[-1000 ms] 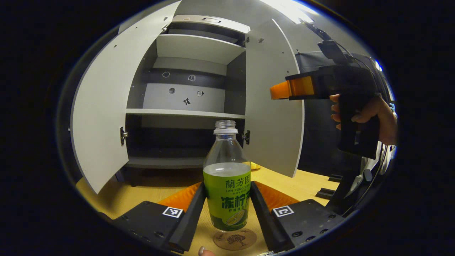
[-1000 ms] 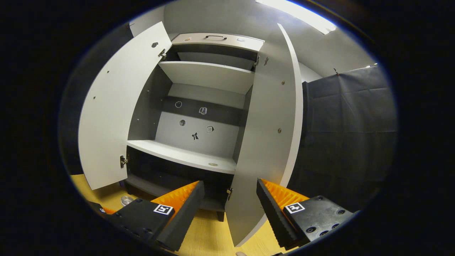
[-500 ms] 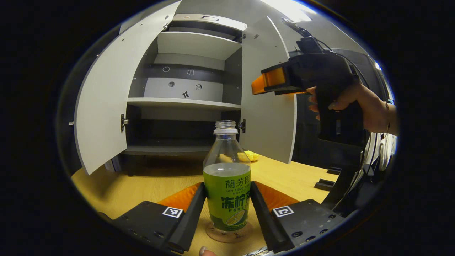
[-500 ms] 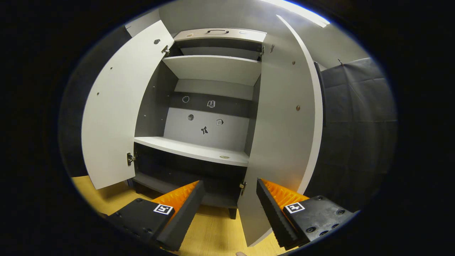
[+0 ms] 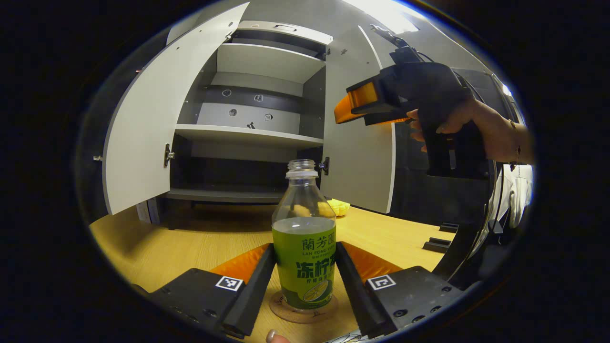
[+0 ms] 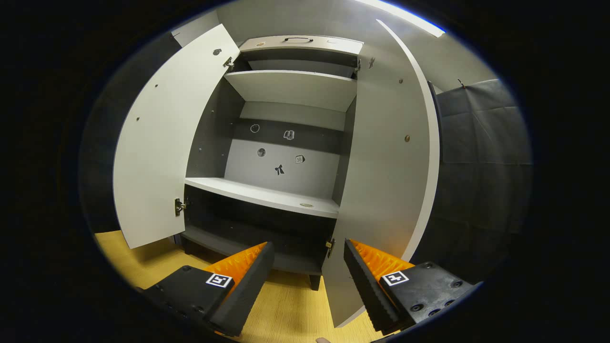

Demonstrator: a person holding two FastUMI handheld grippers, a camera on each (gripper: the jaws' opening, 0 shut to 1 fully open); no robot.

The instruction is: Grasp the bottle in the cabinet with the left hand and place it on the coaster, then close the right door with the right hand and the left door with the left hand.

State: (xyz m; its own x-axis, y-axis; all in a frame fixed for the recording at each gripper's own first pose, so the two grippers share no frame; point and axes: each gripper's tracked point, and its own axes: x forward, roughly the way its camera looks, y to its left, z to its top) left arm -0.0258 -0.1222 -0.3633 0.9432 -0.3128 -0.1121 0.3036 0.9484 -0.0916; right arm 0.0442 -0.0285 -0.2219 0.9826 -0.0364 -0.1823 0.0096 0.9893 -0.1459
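In the left gripper view, the left door (image 5: 143,119) of the cabinet (image 5: 248,138) stands swung wide open at the far left of the bench (image 5: 190,247), its hinge showing on the inner edge. Behind it the shelves (image 5: 248,136) are bare, with a few small stickers on the back panel. The bottle (image 5: 303,238), uncapped and about half full, with a green label, stands upright on the round coaster (image 5: 302,312) near the bench's front edge, in front of the cabinet opening. The left gripper (image 5: 303,281) pinches it: both fingers lie flat against the label on either side. A fingertip shows at the bottom edge of this view. Just behind the bottle, a small yellow object (image 5: 339,207) lies on the bench by the foot of the right door (image 5: 360,143), which is also open. Farther right, a hand (image 5: 457,124) holds the right gripper (image 5: 340,107) raised in the air beside that door's outer edge; whether it touches the door I cannot tell.

In the right gripper view, the left door (image 6: 162,143) hangs open, then the cabinet (image 6: 281,157) interior, then the right door (image 6: 391,181), seen nearly edge-on and close ahead. The right gripper (image 6: 309,281) has its fingers spread apart with nothing between them, above the bench (image 6: 281,314).
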